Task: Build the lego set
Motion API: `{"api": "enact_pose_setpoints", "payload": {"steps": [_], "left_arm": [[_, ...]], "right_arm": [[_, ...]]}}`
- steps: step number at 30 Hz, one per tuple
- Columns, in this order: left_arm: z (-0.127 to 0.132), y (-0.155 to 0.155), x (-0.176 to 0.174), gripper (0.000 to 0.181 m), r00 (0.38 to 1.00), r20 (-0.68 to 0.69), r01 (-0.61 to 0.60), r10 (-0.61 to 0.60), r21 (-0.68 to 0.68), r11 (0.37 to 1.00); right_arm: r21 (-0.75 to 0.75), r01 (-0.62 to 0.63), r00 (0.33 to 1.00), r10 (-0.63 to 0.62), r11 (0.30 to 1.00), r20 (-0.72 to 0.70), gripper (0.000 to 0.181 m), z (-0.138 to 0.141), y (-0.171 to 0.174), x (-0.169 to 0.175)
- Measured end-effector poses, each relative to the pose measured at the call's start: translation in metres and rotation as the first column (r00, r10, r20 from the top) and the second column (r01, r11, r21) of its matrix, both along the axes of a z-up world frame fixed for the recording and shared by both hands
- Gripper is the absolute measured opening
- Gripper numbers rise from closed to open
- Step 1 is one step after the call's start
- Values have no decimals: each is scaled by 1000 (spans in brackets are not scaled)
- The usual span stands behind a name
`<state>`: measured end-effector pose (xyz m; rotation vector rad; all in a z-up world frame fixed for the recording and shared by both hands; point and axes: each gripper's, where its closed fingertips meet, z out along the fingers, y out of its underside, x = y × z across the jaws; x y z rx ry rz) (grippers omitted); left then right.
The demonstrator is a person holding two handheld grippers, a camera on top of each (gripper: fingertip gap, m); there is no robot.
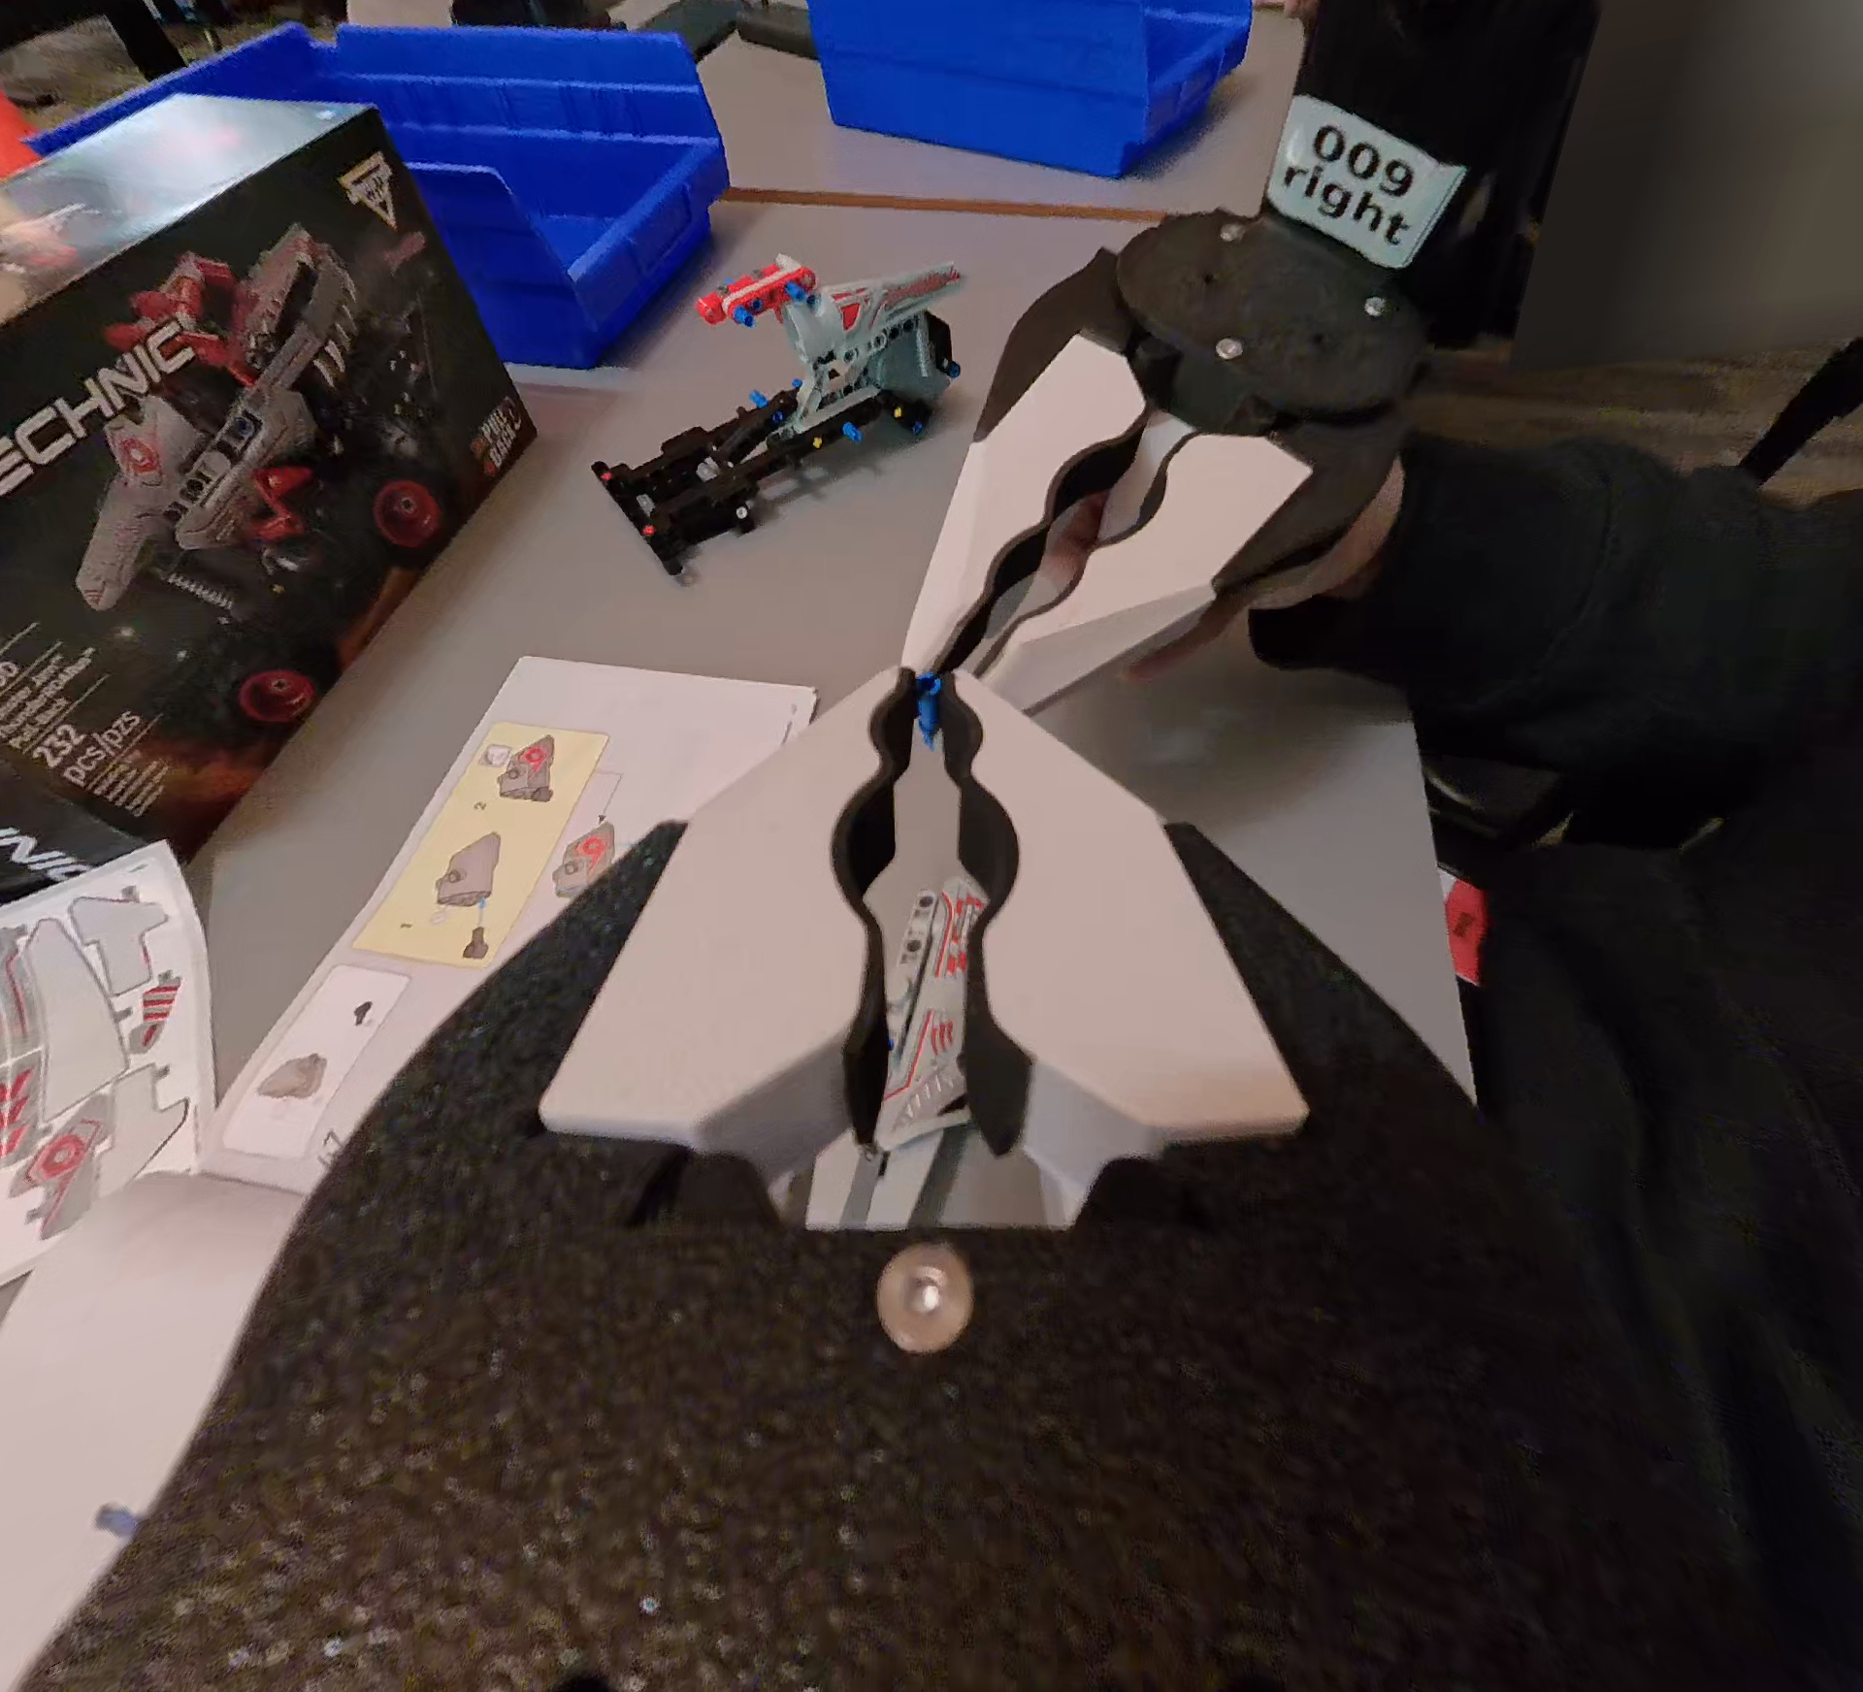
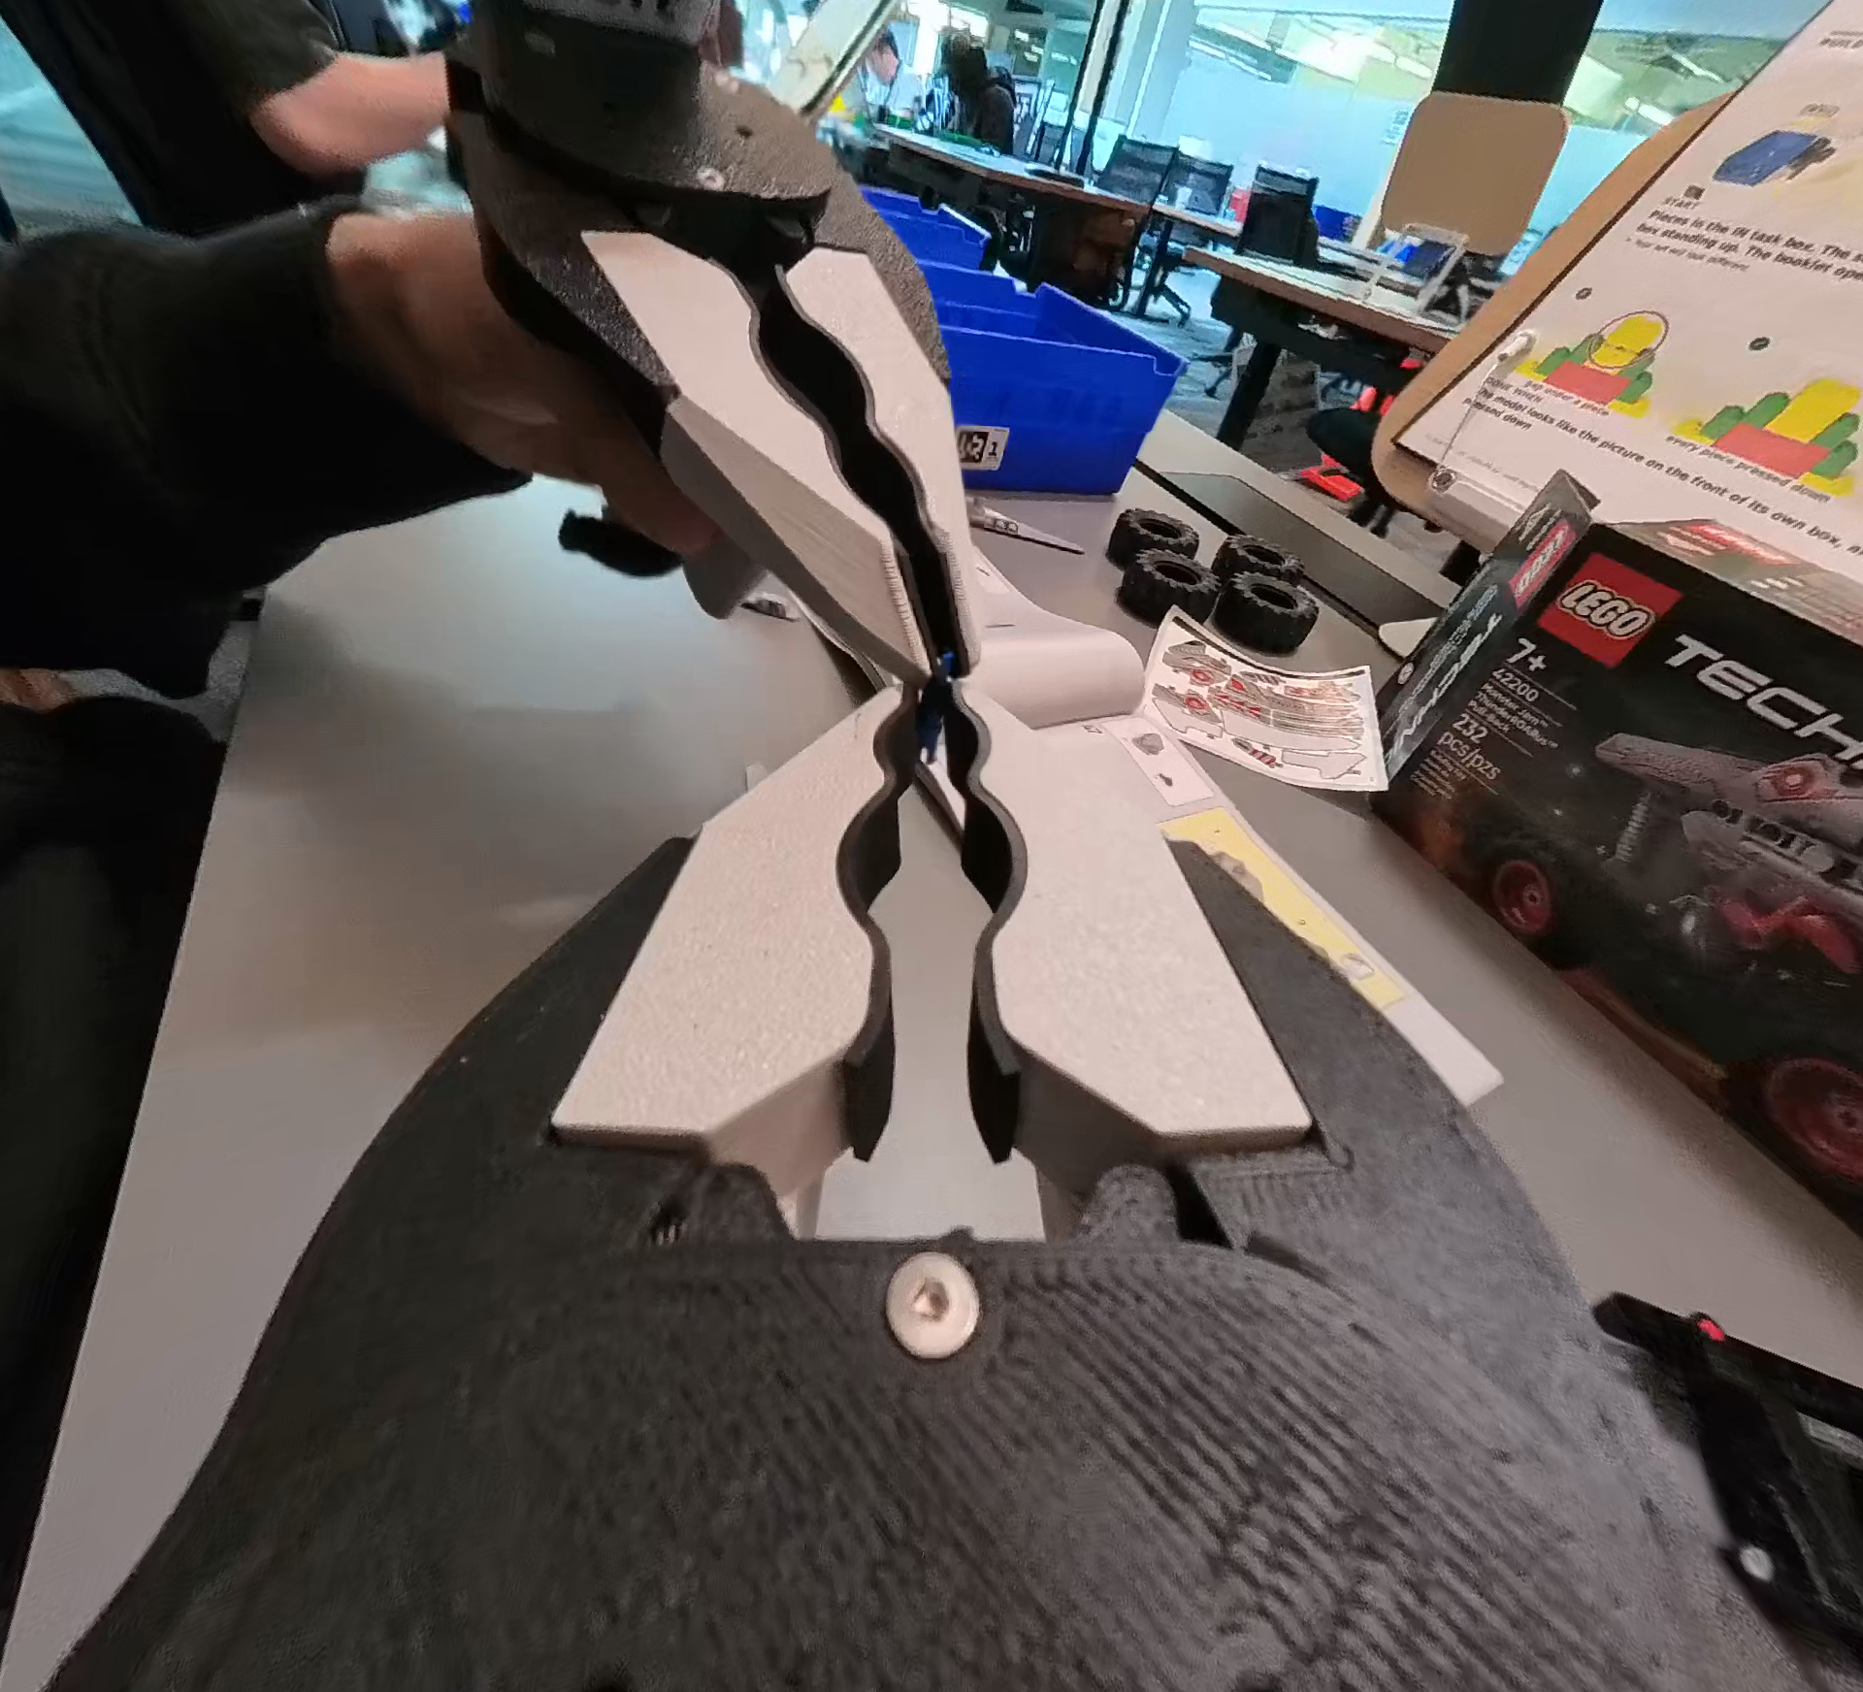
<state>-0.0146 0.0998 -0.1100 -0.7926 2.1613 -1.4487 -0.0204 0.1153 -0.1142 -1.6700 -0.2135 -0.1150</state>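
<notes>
My left gripper (image 1: 927,686) is shut on a grey panel with red markings (image 1: 933,1009), which sits between its pads. A small blue pin (image 1: 925,708) sticks out at its tips. My right gripper (image 1: 953,661) comes in from the upper right and meets it tip to tip. In the right wrist view the right gripper (image 2: 933,721) is shut on the blue pin (image 2: 933,716), with the left gripper (image 2: 948,651) pointing down from the upper left. Both are held above the grey table (image 1: 1210,787). The partly built black and grey chassis (image 1: 786,414) lies farther off on the table.
The set's box (image 1: 222,454) stands at the left, also in the right wrist view (image 2: 1663,787). The open booklet (image 1: 524,837) and sticker sheet (image 2: 1260,716) lie under the grippers. Several black tyres (image 2: 1210,585), two blue bins (image 1: 565,172) (image 1: 1028,31) and an instruction board (image 2: 1663,232) stand behind. Both grippers' tips are close together, under 4 cm apart.
</notes>
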Motion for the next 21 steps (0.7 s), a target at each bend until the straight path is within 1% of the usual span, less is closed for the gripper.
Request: {"api": "enact_pose_setpoints", "payload": {"steps": [2, 6, 7, 10, 13, 16, 18, 19, 21], "left_arm": [[0, 0, 0, 3, 1000, 17, 6, -6, -18, 1000], [-4, 6, -3, 18, 999, -32, 0, -2, -58, 998], [-4, 7, -4, 18, 999, -36, 2, -5, -66, 998], [-7, 5, -9, 19, 999, -21, 28, -29, -51, 998], [-8, 0, -6, 17, 999, 33, -1, 2, -18, 1000], [-8, 0, -2, 12, 995, 88, -48, 45, 28, 998], [-11, 3, -2, 13, 995, 94, -51, 45, 63, 997], [-13, 5, -4, 18, 996, 84, -48, 42, 71, 996], [-10, 10, -6, 22, 998, 58, -38, 35, 41, 998]], "right_arm": [[21, -14, 999, 15, 1000, -36, 3, 0, 0, 0], [22, 1, 999, 0, 1000, -39, 2, -1, 0, 3], [38, -7, 998, 9, 999, -56, 2, 2, -1, 3], [120, -5, 986, 25, 993, -167, 2, 14, -4, 7], [167, -24, 963, 68, 986, -261, 2, 18, -1, 3], [194, -46, 946, 105, 980, -307, 2, 20, 4, -1], [184, -33, 947, 89, 982, -307, 2, 18, 3, 1], [167, -14, 955, 63, 986, -291, 2, 16, 2, 4], [101, 24, 976, -1, 995, -219, 2, 6, 1, 10]]}}
